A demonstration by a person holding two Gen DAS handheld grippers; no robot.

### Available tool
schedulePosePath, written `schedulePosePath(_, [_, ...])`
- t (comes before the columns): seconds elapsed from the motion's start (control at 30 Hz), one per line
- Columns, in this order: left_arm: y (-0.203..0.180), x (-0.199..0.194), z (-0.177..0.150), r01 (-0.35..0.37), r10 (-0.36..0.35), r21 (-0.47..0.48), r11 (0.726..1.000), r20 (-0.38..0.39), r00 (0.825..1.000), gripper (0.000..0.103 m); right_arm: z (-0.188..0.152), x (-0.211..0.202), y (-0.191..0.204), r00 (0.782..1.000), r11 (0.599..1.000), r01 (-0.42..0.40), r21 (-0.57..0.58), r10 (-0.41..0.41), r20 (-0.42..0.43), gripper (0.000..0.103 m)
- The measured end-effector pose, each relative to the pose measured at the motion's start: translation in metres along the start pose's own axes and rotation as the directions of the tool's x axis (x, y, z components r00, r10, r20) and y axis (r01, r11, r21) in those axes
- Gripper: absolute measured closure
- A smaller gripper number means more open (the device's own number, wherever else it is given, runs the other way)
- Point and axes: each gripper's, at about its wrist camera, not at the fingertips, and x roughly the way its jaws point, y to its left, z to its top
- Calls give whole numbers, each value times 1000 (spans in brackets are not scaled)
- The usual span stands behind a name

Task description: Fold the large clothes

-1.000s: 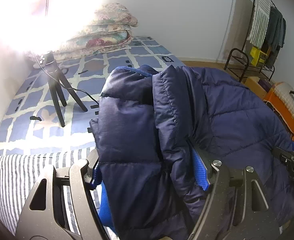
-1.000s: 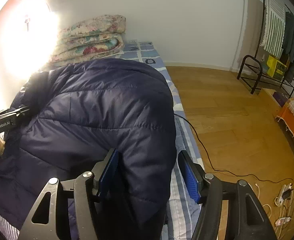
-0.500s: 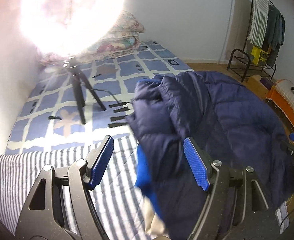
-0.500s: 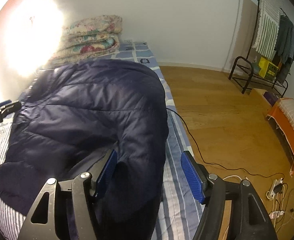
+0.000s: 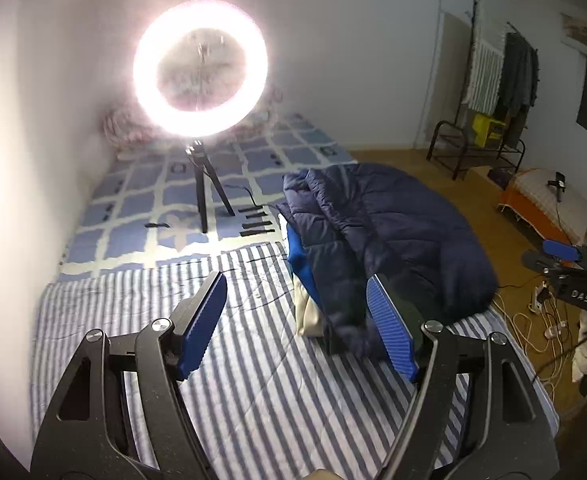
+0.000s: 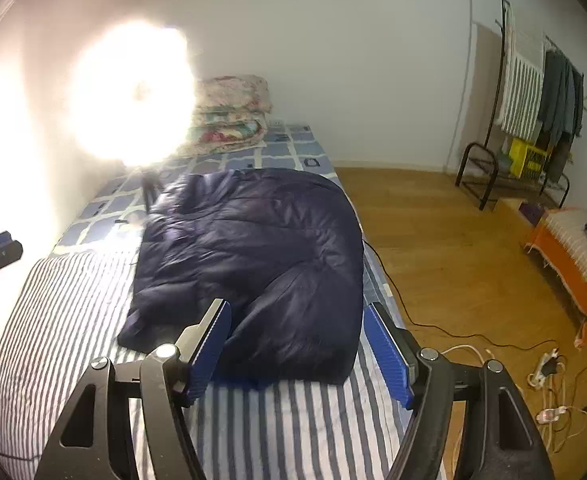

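Left gripper (image 5: 297, 320) jaws spread, nothing between the pads, poised above the striped sheet (image 5: 253, 380) short of the jacket. Right gripper (image 6: 297, 344) jaws opening, pads clear of the cloth (the jacket's near edge shows between them, untouched). Navy puffer jacket (image 6: 261, 256) lies folded on the bed, on its floor-side half. Beyond the jacket: ring light (image 5: 200, 68) on a tripod, then folded quilts (image 6: 233, 112) by the wall
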Motion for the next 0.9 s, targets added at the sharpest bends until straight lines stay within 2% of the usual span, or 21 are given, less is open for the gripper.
schedulePosePath(0.23, [-5,-99,-32,9,-10,24,1000,48,999,27,-33,-84,24,999,1000,-16,25,15,48,24])
schedulePosePath(0.5, [-20,-185,-75,40,-44,29,999,118,992,21,-74,-163,49,990,1000,-9,6,8,142,13])
schedulePosePath(0.63, [-27,-210,-94,61,-65,35,998,140,988,16,-93,-185,57,984,1000,-15,10,13,178,9])
schedulePosePath(0.73, [-30,-218,-107,47,-52,38,998,165,985,7,-103,-189,59,981,1000,0,11,-2,192,1])
schedulePosePath(0.9, [-37,-222,-120,32,-42,65,997,157,987,6,-117,-186,61,981,1000,15,13,-17,193,0])
